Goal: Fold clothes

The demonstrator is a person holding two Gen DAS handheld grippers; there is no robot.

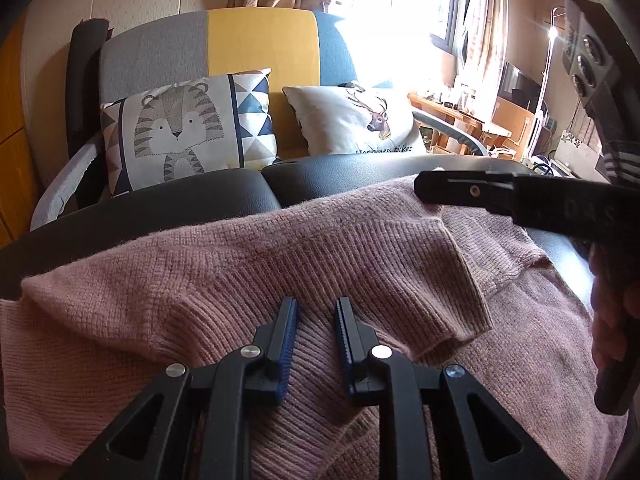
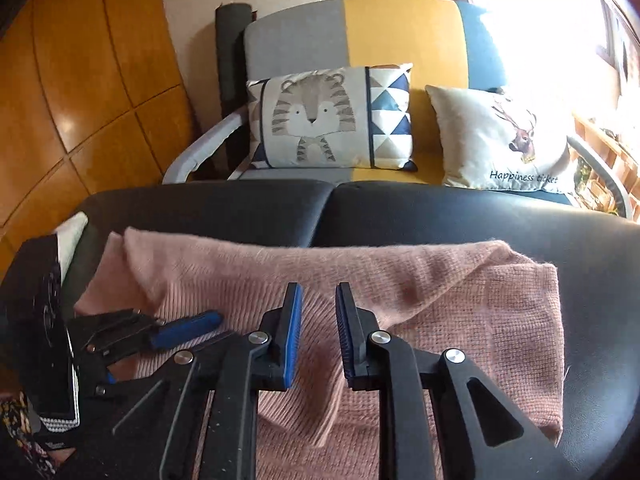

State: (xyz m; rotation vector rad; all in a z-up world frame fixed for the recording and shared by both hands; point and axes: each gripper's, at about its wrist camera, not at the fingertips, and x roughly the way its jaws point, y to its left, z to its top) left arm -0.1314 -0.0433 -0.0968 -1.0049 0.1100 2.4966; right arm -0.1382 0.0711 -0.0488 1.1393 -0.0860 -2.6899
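A pink knitted sweater (image 1: pixel 200 288) lies spread on a black padded leather surface (image 1: pixel 160 200). One sleeve (image 1: pixel 400 248) is folded across its body. My left gripper (image 1: pixel 317 308) hovers low over the ribbed knit, its jaws a narrow gap apart with nothing pinched between them. In the right wrist view the sweater (image 2: pixel 440 300) is partly folded and the left gripper (image 2: pixel 222 325) rests at its left end. My right gripper (image 2: pixel 319 292) is open above the sweater's middle, holding nothing. It also shows side-on at the far right edge of the sweater (image 1: pixel 422 189).
Behind the black surface (image 2: pixel 440 208) stands a grey, yellow and blue sofa (image 2: pixel 400 40) with a tiger cushion (image 2: pixel 328 116) and a deer cushion (image 2: pixel 500 140). A hand (image 1: pixel 612 312) grips the right tool's handle. Wooden floor (image 2: pixel 80 80) lies to the left, cluttered shelves (image 1: pixel 460 108) to the right.
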